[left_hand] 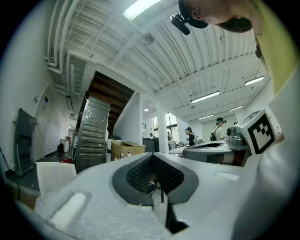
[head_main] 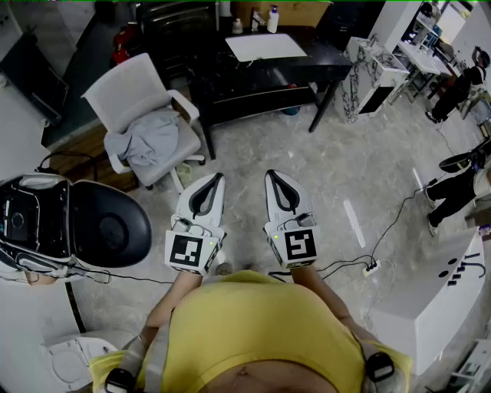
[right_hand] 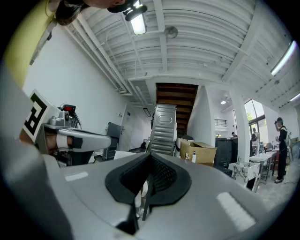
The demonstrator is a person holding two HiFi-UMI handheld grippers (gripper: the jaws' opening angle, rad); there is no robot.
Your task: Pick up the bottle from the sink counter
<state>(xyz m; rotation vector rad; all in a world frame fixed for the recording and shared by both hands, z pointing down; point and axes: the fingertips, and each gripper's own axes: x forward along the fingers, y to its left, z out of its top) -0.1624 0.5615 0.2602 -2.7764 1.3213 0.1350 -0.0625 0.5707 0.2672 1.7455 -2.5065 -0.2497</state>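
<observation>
Both grippers are held side by side low in front of the person's yellow shirt, pointing forward over the floor. My left gripper (head_main: 218, 179) (left_hand: 157, 180) is shut with nothing between its pads. Beside it, my right gripper (head_main: 272, 176) (right_hand: 149, 176) is likewise shut and empty. A white bottle (head_main: 272, 19) stands far ahead on the black table (head_main: 322, 57), next to a smaller bottle (head_main: 238, 25). In the right gripper view a small bottle (right_hand: 193, 156) shows beside a cardboard box (right_hand: 204, 153). Neither gripper is near any bottle.
A white office chair (head_main: 126, 96) with grey cloth stands ahead left. An open round-lidded machine (head_main: 69, 222) is at the left, a white counter (head_main: 437, 292) at the right. A cable and power strip (head_main: 372, 267) lie on the floor. People stand at the far right (head_main: 460, 77).
</observation>
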